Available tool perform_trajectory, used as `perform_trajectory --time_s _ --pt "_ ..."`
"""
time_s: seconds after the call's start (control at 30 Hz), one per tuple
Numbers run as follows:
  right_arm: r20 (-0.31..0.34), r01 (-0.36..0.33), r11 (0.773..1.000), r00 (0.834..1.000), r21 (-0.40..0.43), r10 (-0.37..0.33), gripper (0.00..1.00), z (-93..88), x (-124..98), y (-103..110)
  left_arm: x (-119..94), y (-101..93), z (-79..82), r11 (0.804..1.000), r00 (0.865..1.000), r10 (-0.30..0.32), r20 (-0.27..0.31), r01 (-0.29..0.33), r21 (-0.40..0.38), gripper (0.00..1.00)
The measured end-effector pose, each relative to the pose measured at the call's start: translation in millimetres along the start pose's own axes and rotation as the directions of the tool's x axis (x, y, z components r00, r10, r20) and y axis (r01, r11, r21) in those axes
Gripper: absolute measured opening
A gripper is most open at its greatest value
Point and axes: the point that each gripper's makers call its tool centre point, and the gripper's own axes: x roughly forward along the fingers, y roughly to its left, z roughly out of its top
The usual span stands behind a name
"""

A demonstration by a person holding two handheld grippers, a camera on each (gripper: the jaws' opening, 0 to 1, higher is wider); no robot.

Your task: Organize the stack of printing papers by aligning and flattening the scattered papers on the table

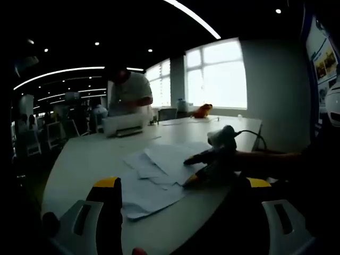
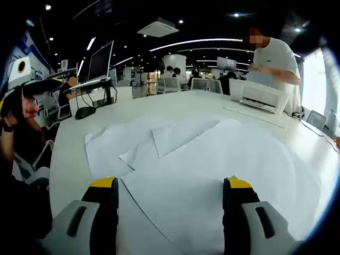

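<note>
Papers lie scattered and overlapping on the white tabletop, and I have my right tongs released, jaws spread just above the nearest sheet, grasping nothing. My left tongs are likewise released, off the papers' near corner. In the left gripper view the right tongs reach onto the sheets. Beyond the papers, bare tabletop runs to a white printer, where a person stands.

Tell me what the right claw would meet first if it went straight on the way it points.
Most likely the scattered papers on the table: the open right claw points low over them, a sheet between its jaws. Its height above them is unclear.
</note>
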Motion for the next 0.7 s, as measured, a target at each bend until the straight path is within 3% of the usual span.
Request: perform_trajectory --time_s 0.7 --pt "0.02 0.003 1.0 1.0 0.0 -0.003 0.7 1.7 1.5 -0.1 -1.4 -1.1 3.7 1.0 1.0 -0.002 0.006 0.002 0.008 0.97"
